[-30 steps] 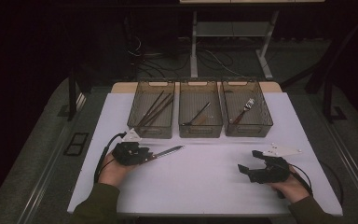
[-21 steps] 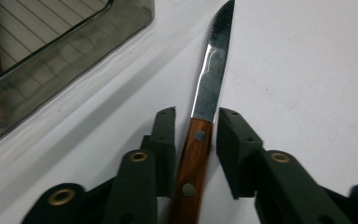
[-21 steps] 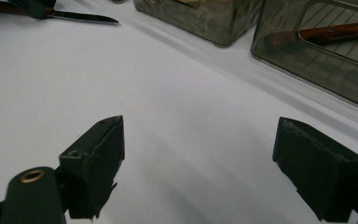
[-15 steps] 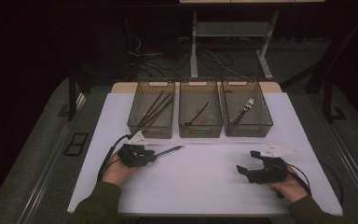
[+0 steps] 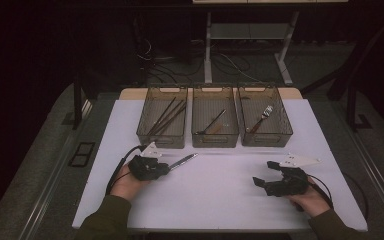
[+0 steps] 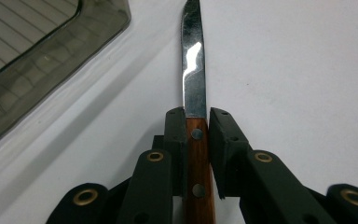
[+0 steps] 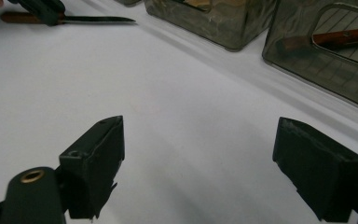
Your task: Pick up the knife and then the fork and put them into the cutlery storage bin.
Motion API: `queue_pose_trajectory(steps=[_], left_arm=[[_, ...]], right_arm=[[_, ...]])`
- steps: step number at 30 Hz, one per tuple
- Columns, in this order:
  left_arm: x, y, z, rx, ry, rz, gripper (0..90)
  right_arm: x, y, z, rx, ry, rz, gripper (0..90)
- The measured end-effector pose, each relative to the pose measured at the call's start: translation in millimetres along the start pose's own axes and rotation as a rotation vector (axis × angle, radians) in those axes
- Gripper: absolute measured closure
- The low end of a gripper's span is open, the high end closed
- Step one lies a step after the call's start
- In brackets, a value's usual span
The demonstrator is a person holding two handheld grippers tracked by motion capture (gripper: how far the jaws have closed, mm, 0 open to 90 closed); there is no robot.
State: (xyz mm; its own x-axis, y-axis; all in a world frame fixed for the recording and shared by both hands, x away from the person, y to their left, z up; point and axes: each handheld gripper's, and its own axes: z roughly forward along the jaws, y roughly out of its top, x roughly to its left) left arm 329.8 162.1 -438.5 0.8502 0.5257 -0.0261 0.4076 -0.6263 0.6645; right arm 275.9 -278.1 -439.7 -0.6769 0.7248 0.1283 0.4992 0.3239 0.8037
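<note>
Jaws of the left gripper (image 6: 197, 123) have just been closing and now clamp the riveted wooden handle of a steel-bladed table knife (image 6: 193, 70), which lies on the white table (image 5: 220, 200) just before the left smoked-plastic bin (image 5: 163, 122). No writing is legible. Right gripper (image 7: 198, 163) rests level, jaws wide apart over bare tabletop, held low in the person's hand (image 5: 307, 200).

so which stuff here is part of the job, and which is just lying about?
In the job:
left claw, jaws just closing on the knife
middle bin

Lying about:
right claw, open
left bin
right bin
fork
</note>
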Motion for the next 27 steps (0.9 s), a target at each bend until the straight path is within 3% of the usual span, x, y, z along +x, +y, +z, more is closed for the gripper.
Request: queue_pose_trajectory(steps=[6, 7, 13, 24, 27], left_arm=[[-9.9, 8.3, -4.1, -0.053, -0.011, -0.01, 77.3], [-11.1, 9.8, -4.9, -0.062, -0.013, -0.004, 77.3], [-20.4, 20.9, -9.0, -0.142, -0.018, -0.033, 77.2], [-43.6, 51.6, -5.2, -0.238, -0.008, -0.029, 77.3], [-51.3, 60.5, -0.9, -0.258, -0.012, -0.023, 77.2]], right_arm=[[0.4, 5.5, -2.0, 0.01, 0.029, 0.03, 16.0], [0.5, 7.3, -2.7, 0.01, 0.044, 0.043, 11.7], [3.2, 19.7, -6.5, -0.032, 0.112, 0.044, 14.9], [14.0, 43.9, 14.1, -0.03, 0.191, 0.056, 19.1], [15.4, 50.3, 21.3, -0.033, 0.22, 0.06, 23.7]])
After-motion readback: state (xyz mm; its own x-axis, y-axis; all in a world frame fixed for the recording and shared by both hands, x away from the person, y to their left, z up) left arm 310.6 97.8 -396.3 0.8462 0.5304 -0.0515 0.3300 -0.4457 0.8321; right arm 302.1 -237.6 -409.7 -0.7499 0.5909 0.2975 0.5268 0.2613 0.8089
